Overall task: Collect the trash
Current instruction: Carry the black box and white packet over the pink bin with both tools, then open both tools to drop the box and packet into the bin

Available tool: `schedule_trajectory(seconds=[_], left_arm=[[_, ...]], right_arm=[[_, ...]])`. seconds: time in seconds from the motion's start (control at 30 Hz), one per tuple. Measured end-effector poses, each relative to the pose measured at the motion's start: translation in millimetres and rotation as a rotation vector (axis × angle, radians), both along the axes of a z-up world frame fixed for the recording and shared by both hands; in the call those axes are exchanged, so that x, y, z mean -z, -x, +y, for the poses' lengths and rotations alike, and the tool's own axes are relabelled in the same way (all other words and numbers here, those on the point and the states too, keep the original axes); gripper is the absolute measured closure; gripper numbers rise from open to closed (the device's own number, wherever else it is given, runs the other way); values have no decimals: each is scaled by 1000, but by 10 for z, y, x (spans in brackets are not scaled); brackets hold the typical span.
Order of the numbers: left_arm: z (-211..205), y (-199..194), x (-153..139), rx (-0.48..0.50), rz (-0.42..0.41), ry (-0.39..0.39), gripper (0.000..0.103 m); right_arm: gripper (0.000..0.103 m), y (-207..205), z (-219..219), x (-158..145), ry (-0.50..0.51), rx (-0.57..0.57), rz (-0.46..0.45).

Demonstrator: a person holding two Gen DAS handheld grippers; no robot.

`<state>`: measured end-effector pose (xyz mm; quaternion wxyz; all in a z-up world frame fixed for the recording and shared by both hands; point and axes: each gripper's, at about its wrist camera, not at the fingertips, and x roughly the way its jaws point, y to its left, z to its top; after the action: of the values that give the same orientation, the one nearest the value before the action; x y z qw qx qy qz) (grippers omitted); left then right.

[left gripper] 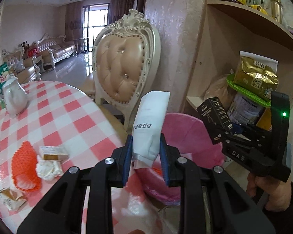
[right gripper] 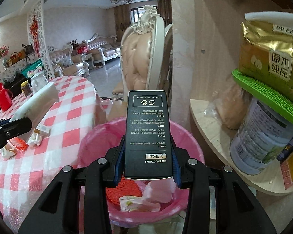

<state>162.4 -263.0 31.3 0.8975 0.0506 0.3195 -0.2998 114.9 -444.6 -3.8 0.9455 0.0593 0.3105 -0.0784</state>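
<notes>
My left gripper point(left gripper: 145, 150) is shut on a white paper packet point(left gripper: 149, 124) with Korean print, held at the table edge beside the pink-lined trash bin point(left gripper: 187, 128). My right gripper point(right gripper: 146, 156) is shut on a black instruction box point(right gripper: 146, 132), held over the bin point(right gripper: 99, 140); the box also shows in the left wrist view point(left gripper: 214, 117). The bin holds an orange net point(right gripper: 123, 189) and wrappers point(right gripper: 138, 202). On the checked table point(left gripper: 72, 120) lie an orange foam net point(left gripper: 24, 165), a crumpled tissue point(left gripper: 47, 168), a small carton point(left gripper: 52, 153) and a torn wrapper point(left gripper: 11, 197).
A padded cream chair point(left gripper: 125, 66) stands behind the bin. A wooden shelf unit point(right gripper: 211, 120) on the right holds a tin point(right gripper: 261, 140), a green mat point(right gripper: 267, 95) and a gold bag point(right gripper: 271, 58). A white jug point(left gripper: 14, 95) stands on the table's far side.
</notes>
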Motion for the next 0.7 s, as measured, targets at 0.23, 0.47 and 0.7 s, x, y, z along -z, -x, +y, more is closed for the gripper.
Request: schedule_trajectory(seconds=[0.23, 0.47, 0.7], left_arm=[[-244, -68, 65, 21, 27, 22, 77], [-436, -140, 156, 49, 65, 33, 77], [-541, -206, 292, 77, 117, 31, 46]], right_arm=[[64, -35, -99, 43, -7, 16, 8], [64, -42, -182, 82, -8, 29, 13], [64, -8, -225, 89, -10, 44, 13]])
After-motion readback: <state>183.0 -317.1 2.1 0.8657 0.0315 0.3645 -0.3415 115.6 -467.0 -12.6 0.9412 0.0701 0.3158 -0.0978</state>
